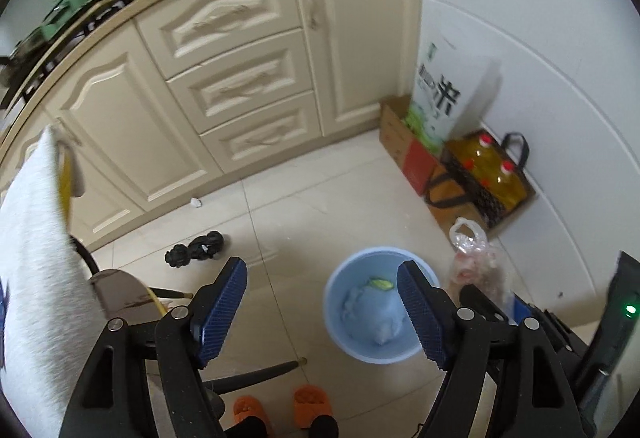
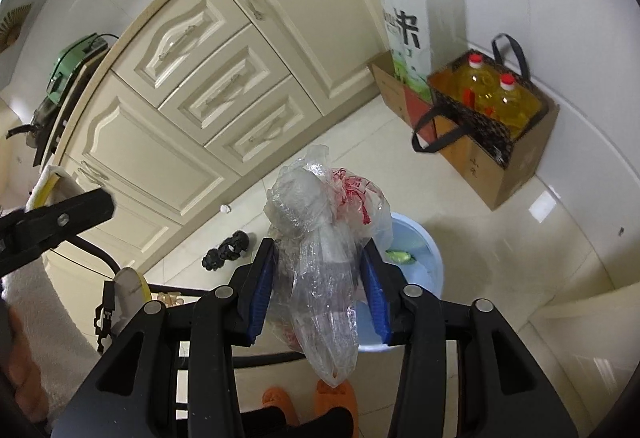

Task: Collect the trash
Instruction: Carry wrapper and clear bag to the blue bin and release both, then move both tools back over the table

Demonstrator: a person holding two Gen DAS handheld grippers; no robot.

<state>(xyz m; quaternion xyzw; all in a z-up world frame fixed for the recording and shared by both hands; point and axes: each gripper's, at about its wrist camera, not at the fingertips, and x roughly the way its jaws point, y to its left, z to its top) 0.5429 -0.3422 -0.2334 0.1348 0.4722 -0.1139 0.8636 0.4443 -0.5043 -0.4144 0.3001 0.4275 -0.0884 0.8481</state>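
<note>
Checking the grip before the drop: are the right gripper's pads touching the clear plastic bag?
Touching. The right wrist view shows the right gripper with both blue pads pressed against the crumpled plastic bag, above the blue bin.

You can read one large black character, 米, on the white and green sack (image 1: 438, 94) leaning against the wall in the left wrist view. The right wrist view shows the same sack (image 2: 404, 26) with that character on its side. Smaller print sits beside the big character, but it is too blurred for you to read. The clear plastic bag (image 2: 324, 238) carries red printing, crumpled and unreadable. The brown box (image 2: 486, 166) bears small dark marks you cannot make out.
</note>
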